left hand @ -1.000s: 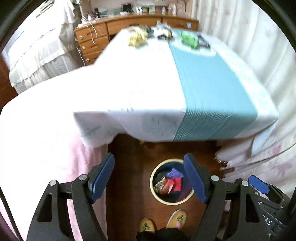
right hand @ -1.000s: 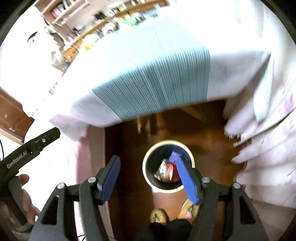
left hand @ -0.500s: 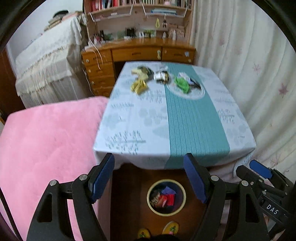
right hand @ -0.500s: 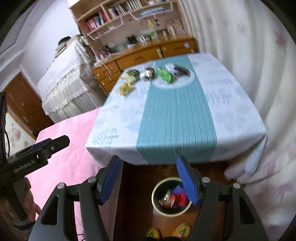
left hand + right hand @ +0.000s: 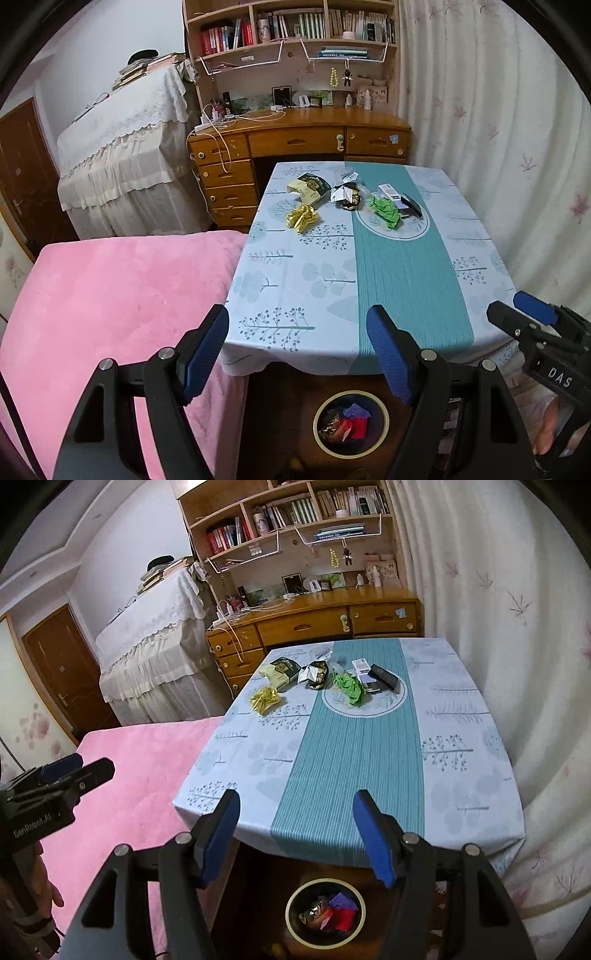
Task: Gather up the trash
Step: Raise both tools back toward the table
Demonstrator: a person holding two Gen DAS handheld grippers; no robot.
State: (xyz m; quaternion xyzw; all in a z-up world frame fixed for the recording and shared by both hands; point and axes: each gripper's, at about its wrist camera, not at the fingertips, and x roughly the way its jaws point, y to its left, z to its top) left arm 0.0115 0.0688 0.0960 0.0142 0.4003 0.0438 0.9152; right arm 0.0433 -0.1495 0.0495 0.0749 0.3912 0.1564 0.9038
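Left gripper (image 5: 297, 354): lower centre of the left wrist view; blue pads spread wide, nothing between them.
Right gripper (image 5: 295, 834): lower centre of the right wrist view; pads likewise wide apart and empty.
Trash bin (image 5: 291, 914): round, pale-rimmed, on the dark floor at the bottom of both views, just below the near table edge; already holds red, purple and foil scraps.
Table (image 5: 402, 280): centre of frame, pale tree-print cloth with a teal stripe; near half bare, all litter at the far end.
Gold foil wad (image 5: 302, 218): upper centre, leftmost and nearest piece, lying apart from the rest.
Yellow-black packet (image 5: 309, 186): just behind the gold wad.
Silver-black wrapper (image 5: 345, 195): middle of the row.
Green crumple (image 5: 386, 210): on the printed circle of the teal stripe, touching a small white box (image 5: 388, 190) and a dark flat box (image 5: 412, 205).
Step in hand (judged): reaching out for the next piece, both tools well short of it.
Advice: take the gold wad with the left, the green crumple with the right; come down from above, pads straddling the bulk, close gently so foil does not squirt out.
Caution: the green piece abuts the boxes; pinch its free side. Avoid snagging the cloth.
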